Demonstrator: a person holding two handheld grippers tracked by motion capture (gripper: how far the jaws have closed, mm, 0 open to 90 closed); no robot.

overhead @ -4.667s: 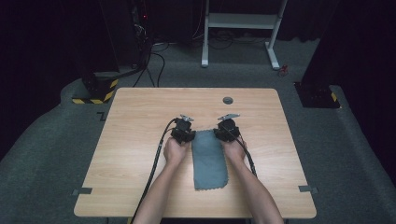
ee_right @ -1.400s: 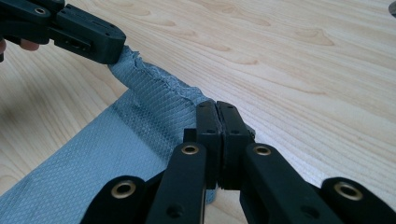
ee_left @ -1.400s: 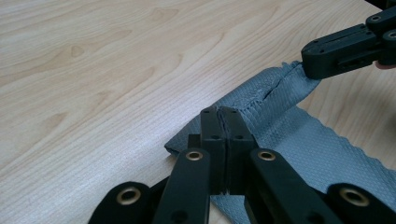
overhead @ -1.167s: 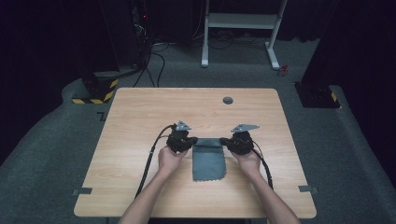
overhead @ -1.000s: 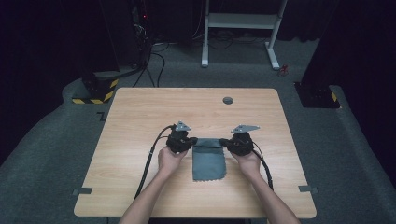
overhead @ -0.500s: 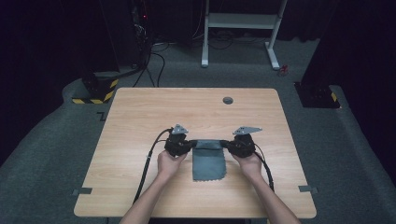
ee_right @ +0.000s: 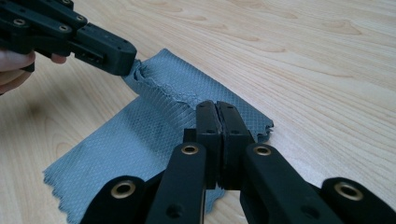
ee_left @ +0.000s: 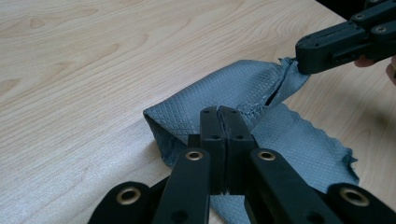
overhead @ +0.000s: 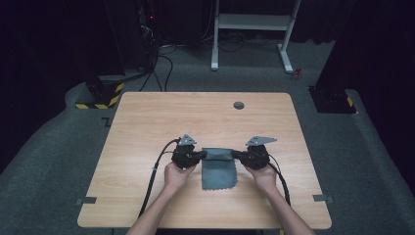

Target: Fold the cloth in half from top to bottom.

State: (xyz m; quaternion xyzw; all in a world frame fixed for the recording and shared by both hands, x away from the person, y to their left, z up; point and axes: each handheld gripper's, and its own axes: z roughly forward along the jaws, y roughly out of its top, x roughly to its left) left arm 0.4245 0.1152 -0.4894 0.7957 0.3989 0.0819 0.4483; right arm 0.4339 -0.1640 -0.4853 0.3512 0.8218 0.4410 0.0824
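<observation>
Folding across the table [overhead: 147, 122], the grey cloth [overhead: 219, 169] lies at centre frame; left gripper [overhead: 201, 155] and right gripper [overhead: 234, 154] clamp its far corners, jaws fully closed. Uneven pulling could skew the fold or slip a corner.

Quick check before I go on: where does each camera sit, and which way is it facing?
High view: above the near edge, looking forward and down at the table; forearms, both hands.
Left gripper view: on the left gripper, looking along its fingers at the cloth.
Right gripper view: on the right gripper, same way.
Both gripper views share the cloth and each other's gripper.
</observation>
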